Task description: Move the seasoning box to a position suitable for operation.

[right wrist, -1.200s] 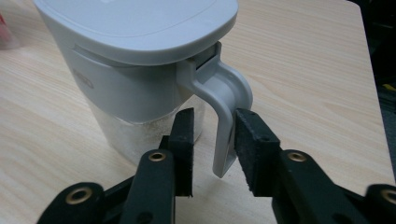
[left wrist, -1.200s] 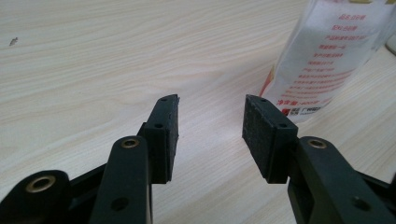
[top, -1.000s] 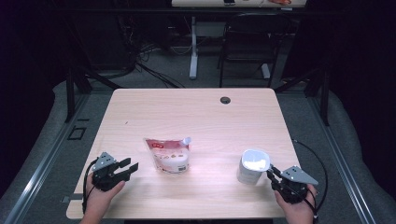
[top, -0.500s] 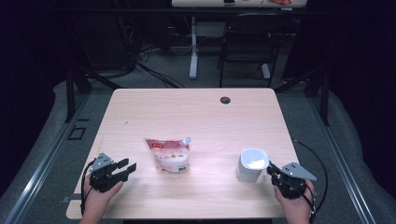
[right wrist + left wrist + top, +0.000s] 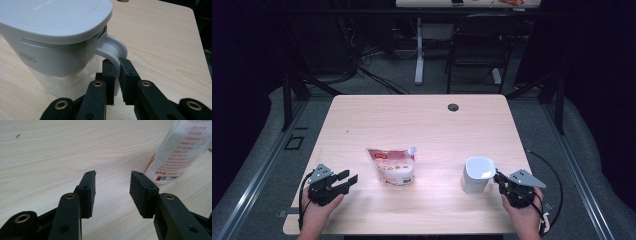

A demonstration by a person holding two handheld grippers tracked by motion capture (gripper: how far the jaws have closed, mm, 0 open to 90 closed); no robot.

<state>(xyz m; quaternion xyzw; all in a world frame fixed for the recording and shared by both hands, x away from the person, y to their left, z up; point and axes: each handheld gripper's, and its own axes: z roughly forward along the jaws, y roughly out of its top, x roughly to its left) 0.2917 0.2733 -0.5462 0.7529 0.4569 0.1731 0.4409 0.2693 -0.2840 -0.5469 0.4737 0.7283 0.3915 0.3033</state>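
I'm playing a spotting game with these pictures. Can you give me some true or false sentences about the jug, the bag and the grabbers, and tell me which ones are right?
1. The right gripper pinches the handle of the white jug. True; its jaws have just been closing on the handle.
2. The jug's lid is off. False: the grey lid sits on top.
3. The left gripper holds the snack bag. False: its jaws are open with nothing between them, and the bag stands apart.
4. The bag stands between the two grippers on the wooden table. True.
5. The jug lies on its side. False: it stands upright.
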